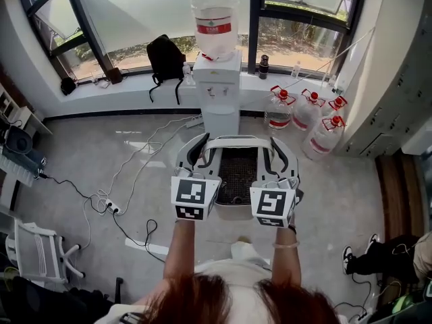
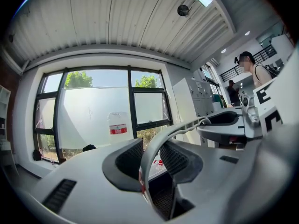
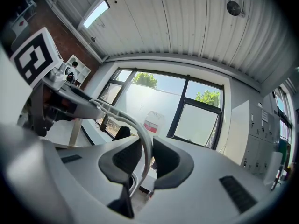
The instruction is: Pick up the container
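Left gripper is clamping its pads on the container's thin white rim, and right gripper is doing the same on the opposite side, each with its jaws standing partly apart around that rim. The container is hanging between them at the head view's centre, seemingly clear of the floor. That narrow rim is risking a slip if either hand is tilting or lifting unevenly. Just above in frame, the dispenser is standing in the way. Jugs are crowding the upper right and cables are trailing at lower left.
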A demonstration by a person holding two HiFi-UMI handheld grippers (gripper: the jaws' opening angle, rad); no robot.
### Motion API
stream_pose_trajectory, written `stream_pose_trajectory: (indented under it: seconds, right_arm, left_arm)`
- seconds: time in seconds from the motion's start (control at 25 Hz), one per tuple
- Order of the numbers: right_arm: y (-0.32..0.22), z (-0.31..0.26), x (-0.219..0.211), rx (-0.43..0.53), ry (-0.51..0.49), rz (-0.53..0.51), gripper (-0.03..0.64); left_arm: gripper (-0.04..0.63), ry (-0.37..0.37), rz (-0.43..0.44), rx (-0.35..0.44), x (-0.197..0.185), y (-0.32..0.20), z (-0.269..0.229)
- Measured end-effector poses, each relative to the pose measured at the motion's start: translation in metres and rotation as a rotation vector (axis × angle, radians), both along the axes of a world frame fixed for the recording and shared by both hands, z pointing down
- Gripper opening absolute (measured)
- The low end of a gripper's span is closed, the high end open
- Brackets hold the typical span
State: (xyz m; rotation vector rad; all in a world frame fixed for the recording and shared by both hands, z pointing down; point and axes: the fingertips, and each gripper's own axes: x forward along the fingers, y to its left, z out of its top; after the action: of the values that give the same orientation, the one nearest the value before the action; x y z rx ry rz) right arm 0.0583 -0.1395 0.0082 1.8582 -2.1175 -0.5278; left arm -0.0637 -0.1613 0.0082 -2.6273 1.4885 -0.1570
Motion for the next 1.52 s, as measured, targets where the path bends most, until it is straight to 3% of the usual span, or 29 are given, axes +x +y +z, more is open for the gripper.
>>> stream_pose_trajectory:
  seconds: [0.44, 0.92, 1.52]
  right_arm:
    - [0.063, -0.024, -0.046, 0.064, 0.021, -0.013, 0.084]
    - [0.147, -0.023, -0.078, 0.078, 0.008, 0.028, 0.085]
    - [0.212, -0.028, -0.062, 0.067, 0.009, 0.035, 0.084]
  left_arm:
    - [0.115, 0.017, 0.006, 0.072, -0.043, 0.06, -0.027]
    - [0.115, 0.045, 0.032, 0.058, -0.074, 0.138, -0.021]
    - [0.115, 0.059, 0.024, 0.066, -0.058, 0.198, -0.025]
